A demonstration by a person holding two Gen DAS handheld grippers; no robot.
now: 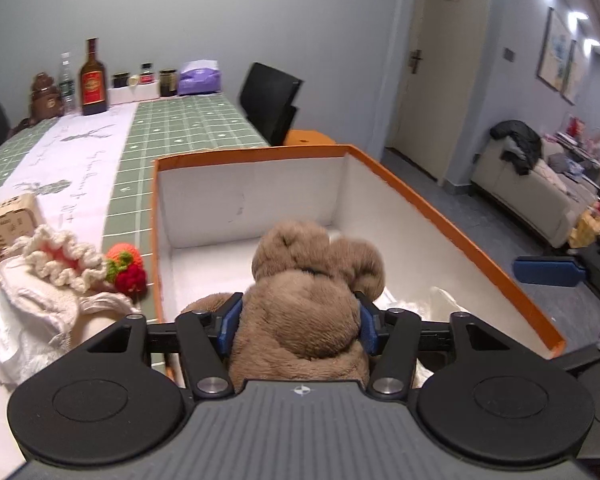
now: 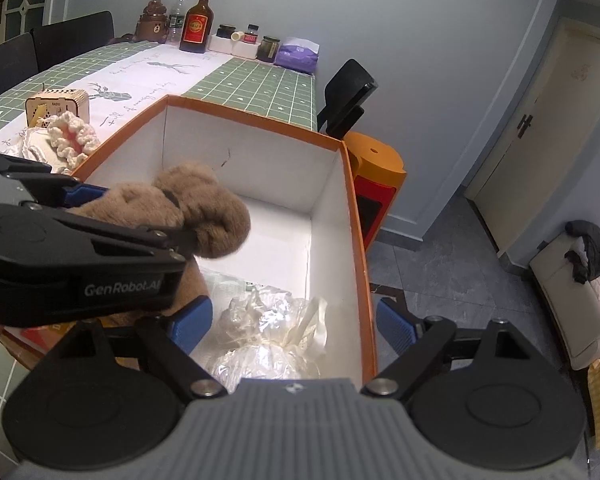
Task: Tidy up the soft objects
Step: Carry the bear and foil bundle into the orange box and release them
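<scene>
**Operator:** Report the state of each claw.

**Technician:** Your left claw (image 1: 298, 320) has the brown plush toy (image 1: 300, 300) between its blue pads (image 1: 231, 322), which lie against the toy's flanks (the pictures do not settle whether they still press on it). The toy sits over the open white-lined box with the orange rim (image 1: 452, 224). Your right claw (image 2: 292, 322) is released, its pads spread wide above a crumpled clear plastic bag (image 2: 272, 328) lying on the box floor; nothing is gripped.

**Operator:** And the remaining soft items?

**Technician:** On the worktop (image 1: 188, 120), left of the box, you have a cream crocheted piece (image 1: 66, 260), a knitted orange and red fruit (image 1: 128, 270) just beside the box wall, and white cloth (image 1: 24, 312).
</scene>
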